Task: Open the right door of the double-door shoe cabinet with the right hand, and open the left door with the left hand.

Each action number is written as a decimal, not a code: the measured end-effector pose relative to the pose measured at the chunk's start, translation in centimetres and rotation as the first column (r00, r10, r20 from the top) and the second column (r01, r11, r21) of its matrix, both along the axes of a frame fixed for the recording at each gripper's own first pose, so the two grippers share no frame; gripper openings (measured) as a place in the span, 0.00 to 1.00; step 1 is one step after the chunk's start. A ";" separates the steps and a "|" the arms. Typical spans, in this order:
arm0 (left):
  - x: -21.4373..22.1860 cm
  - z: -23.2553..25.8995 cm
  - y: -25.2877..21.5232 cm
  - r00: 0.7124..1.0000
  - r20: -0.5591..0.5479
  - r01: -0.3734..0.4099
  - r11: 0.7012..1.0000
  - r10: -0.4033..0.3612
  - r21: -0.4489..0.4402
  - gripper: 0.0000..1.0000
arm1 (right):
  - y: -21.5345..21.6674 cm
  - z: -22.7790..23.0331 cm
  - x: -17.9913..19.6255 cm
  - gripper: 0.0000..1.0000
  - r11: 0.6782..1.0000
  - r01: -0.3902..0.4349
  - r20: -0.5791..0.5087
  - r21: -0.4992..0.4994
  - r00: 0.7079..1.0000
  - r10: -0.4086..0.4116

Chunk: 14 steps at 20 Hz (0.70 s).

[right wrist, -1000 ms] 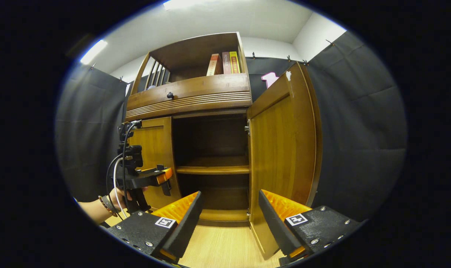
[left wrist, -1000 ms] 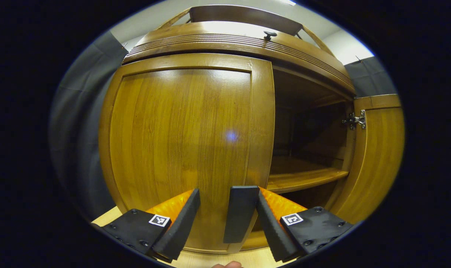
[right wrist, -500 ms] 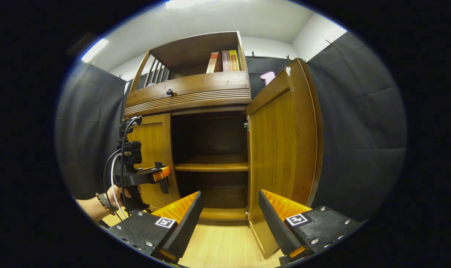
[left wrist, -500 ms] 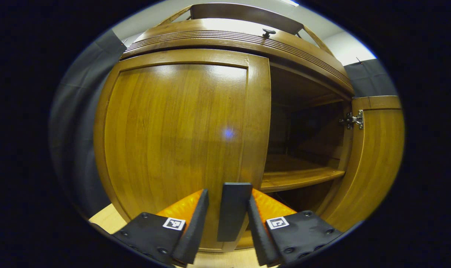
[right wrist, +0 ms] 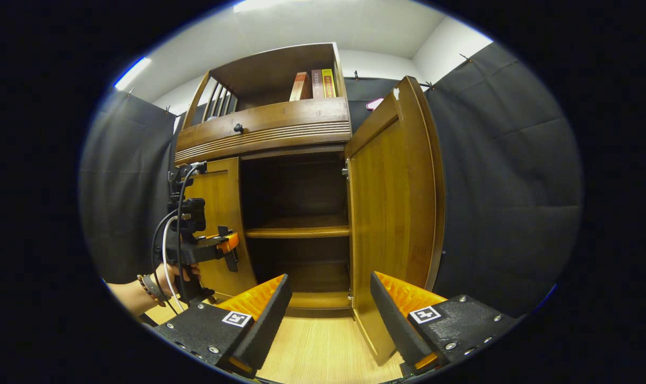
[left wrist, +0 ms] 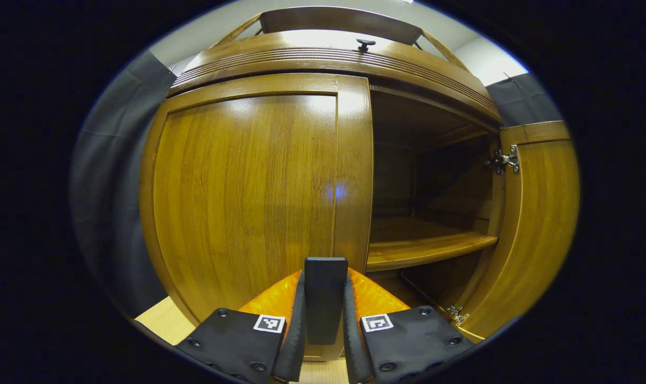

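Light wood floor (right wrist: 323, 346) runs up to a brown wooden shoe cabinet (right wrist: 264, 130), black cloth wall (right wrist: 504, 176) behind and beside it, white ceiling above. All places below are relative to the cabinet.

Left gripper (left wrist: 324, 314): right at the cabinet's front, low down, at the free edge of the left door (left wrist: 248, 192). Its two fingers are pressed onto a black handle (left wrist: 325, 298) that sits between them, so it is pinching the handle. In the right gripper view the same gripper (right wrist: 224, 250) is seen level, pointing at the left door (right wrist: 218, 224), held by a hand (right wrist: 181, 274) with a bracelet at the wrist; black and white cables rise from it.

Right gripper (right wrist: 328, 314): out in front of the cabinet, back from it, jaws spread wide with nothing between, over the floor.

Left door looks closed or nearly so. Right door (right wrist: 395, 213) stands swung wide open to the cabinet's right; its hinge (left wrist: 507, 160) shows at the top inside. Inside the open half: a wooden shelf (right wrist: 298, 230), dark space above and below.

Above the doors: a ribbed drawer front with a small dark knob (right wrist: 238, 128). On the top open shelf, books (right wrist: 313, 84) stand upright at its right end.
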<state>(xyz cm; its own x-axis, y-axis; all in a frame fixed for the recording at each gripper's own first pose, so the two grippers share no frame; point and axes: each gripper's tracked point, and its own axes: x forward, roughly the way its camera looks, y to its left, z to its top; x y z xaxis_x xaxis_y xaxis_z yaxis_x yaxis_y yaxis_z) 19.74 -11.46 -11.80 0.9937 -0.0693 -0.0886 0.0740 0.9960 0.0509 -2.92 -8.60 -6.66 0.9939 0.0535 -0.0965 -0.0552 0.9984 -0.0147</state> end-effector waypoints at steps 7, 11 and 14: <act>-3.6 -0.3 0.9 0.999 -0.041 0.003 1.000 -0.003 -0.003 0.38 | 0.2 -0.4 -0.1 0.92 1.000 -0.008 -0.011 0.003 1.000 0.008; -5.8 -0.1 1.5 0.997 -0.062 0.032 0.998 -0.035 -0.045 0.37 | 0.2 -0.4 -0.3 1.00 1.000 -0.011 -0.011 0.002 1.000 0.011; -7.6 0.1 2.2 0.997 -0.068 0.042 0.998 -0.044 -0.037 0.37 | 0.0 -0.5 -0.6 1.00 1.000 -0.007 -0.013 -0.015 1.000 0.007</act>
